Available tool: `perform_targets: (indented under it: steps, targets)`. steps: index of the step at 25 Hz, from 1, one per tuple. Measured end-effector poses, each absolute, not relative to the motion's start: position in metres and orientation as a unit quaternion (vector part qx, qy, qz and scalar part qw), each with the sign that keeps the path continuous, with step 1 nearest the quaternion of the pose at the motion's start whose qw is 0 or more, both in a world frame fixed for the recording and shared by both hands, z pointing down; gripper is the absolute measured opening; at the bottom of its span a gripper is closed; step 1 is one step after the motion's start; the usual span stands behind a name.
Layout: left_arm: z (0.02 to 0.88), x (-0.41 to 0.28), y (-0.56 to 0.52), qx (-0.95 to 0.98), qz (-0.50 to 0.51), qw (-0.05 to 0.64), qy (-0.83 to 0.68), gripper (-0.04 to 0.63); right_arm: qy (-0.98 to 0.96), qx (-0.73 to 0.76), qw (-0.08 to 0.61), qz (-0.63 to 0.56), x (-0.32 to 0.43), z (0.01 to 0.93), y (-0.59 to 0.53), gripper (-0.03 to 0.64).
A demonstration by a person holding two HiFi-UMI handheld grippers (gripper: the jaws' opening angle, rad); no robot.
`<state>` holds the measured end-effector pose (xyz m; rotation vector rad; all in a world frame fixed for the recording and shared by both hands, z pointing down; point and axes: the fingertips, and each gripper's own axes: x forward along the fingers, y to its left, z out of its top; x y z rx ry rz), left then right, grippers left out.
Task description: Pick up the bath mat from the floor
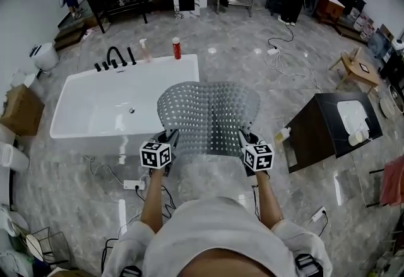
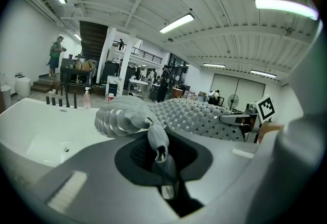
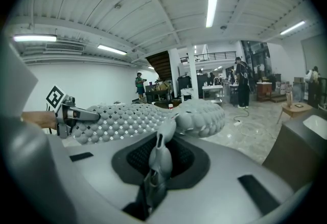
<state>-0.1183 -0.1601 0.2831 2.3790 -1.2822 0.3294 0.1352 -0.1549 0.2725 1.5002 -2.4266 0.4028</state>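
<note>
A grey bath mat (image 1: pixel 208 117) with a bumpy, perforated surface is held up off the floor, spread between both grippers in the head view. My left gripper (image 1: pixel 169 141) is shut on the mat's near left corner, and my right gripper (image 1: pixel 246 139) is shut on its near right corner. In the left gripper view a pinched fold of the mat (image 2: pixel 157 139) runs between the jaws, and the rest stretches right toward the other gripper. The right gripper view shows the mat (image 3: pixel 133 121) clamped the same way, extending left.
A white bathtub (image 1: pixel 82 111) with black taps (image 1: pixel 115 58) and bottles on its rim lies ahead to the left. A dark cabinet with a basin (image 1: pixel 334 127) stands right. Cables and power strips (image 1: pixel 134 185) cross the marble floor. People stand at the far side.
</note>
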Motion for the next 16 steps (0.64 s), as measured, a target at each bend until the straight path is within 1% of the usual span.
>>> perform_targets:
  steps: [16]
  targets:
    - [0.2889,-0.1176,-0.1552,0.856,0.118,0.214,-0.456,0.043,-0.833,0.517,0.137,0.14,0.1338,0.2766,-0.1483,0.048]
